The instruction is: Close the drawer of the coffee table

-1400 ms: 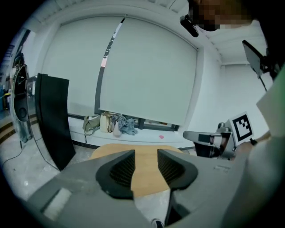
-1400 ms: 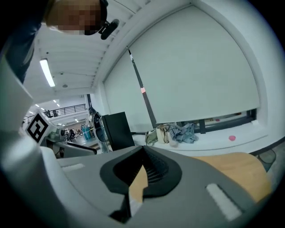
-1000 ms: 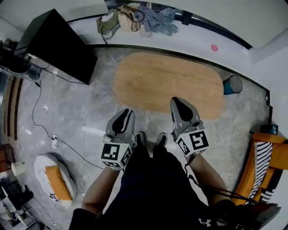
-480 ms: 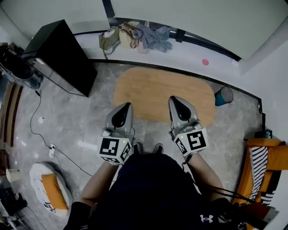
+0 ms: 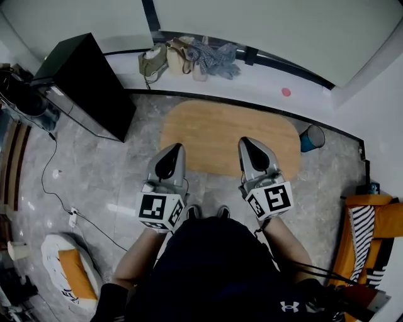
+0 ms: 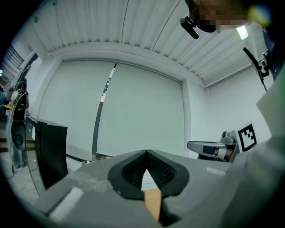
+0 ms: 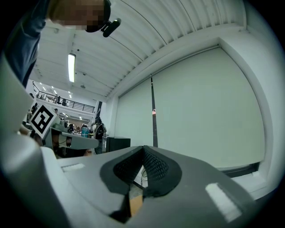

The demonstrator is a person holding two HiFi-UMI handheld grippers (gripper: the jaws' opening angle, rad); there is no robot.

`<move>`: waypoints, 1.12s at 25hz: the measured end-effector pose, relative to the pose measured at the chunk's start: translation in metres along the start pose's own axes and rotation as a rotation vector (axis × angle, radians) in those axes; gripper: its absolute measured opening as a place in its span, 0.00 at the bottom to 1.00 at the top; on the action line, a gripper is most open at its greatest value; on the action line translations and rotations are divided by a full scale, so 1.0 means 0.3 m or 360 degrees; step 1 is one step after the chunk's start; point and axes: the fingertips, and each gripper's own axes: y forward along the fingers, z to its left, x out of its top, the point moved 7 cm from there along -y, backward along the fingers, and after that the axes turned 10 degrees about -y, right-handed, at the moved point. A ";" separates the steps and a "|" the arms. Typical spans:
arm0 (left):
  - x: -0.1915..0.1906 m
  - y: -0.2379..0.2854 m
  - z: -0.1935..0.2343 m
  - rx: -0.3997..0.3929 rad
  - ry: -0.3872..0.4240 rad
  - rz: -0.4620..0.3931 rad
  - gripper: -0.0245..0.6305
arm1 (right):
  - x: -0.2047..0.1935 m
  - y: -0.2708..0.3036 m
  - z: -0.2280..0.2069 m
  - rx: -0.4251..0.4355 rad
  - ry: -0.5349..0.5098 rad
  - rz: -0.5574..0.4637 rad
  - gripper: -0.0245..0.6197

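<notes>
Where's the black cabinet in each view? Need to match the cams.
Head view: black cabinet upper left, left of the coffee table.
Left gripper view: cabinet at far left, beyond the jaws.
Right gripper view: cabinet small, left of centre, just above the jaws.
Shared landmark: dark vertical wall strip, right of the cabinet in all three.

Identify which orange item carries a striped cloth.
The orange chair at the right edge: a black-and-white striped cloth drapes it. The orange cushion at lower left lies bare on a white base.
</notes>
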 end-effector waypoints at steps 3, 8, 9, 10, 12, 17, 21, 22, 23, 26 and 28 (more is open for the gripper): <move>0.015 -0.005 0.011 -0.0004 -0.0048 -0.0015 0.04 | 0.002 0.014 0.010 0.0006 0.0007 0.0005 0.04; 0.014 -0.009 0.031 -0.0020 -0.0054 -0.0018 0.04 | -0.008 0.032 0.031 0.0014 0.0024 0.0017 0.04; 0.011 -0.009 0.037 -0.0019 -0.0065 -0.0013 0.04 | -0.009 0.033 0.033 0.0015 0.0024 0.0020 0.04; 0.008 -0.009 0.043 -0.0017 -0.0075 -0.0009 0.04 | -0.010 0.035 0.034 0.0016 0.0025 0.0022 0.04; 0.006 -0.010 0.050 -0.0015 -0.0080 -0.0005 0.04 | -0.011 0.038 0.035 0.0015 0.0031 0.0024 0.04; 0.009 -0.002 0.053 -0.0028 -0.0068 -0.0004 0.04 | -0.006 0.042 0.033 0.0007 0.0031 0.0021 0.04; 0.013 0.004 0.050 -0.0033 -0.0065 -0.0001 0.04 | -0.004 0.046 0.034 0.0015 0.0028 0.0026 0.04; 0.012 0.005 0.049 -0.0034 -0.0065 -0.0001 0.04 | -0.005 0.046 0.033 0.0015 0.0028 0.0027 0.04; 0.010 0.006 0.049 -0.0035 -0.0065 0.0001 0.04 | -0.006 0.046 0.032 0.0015 0.0028 0.0028 0.04; 0.005 0.009 0.055 -0.0034 -0.0068 0.0005 0.04 | -0.008 0.051 0.033 0.0015 0.0028 0.0031 0.04; 0.004 0.013 0.059 -0.0029 -0.0071 0.0008 0.04 | -0.007 0.057 0.032 0.0018 0.0028 0.0031 0.04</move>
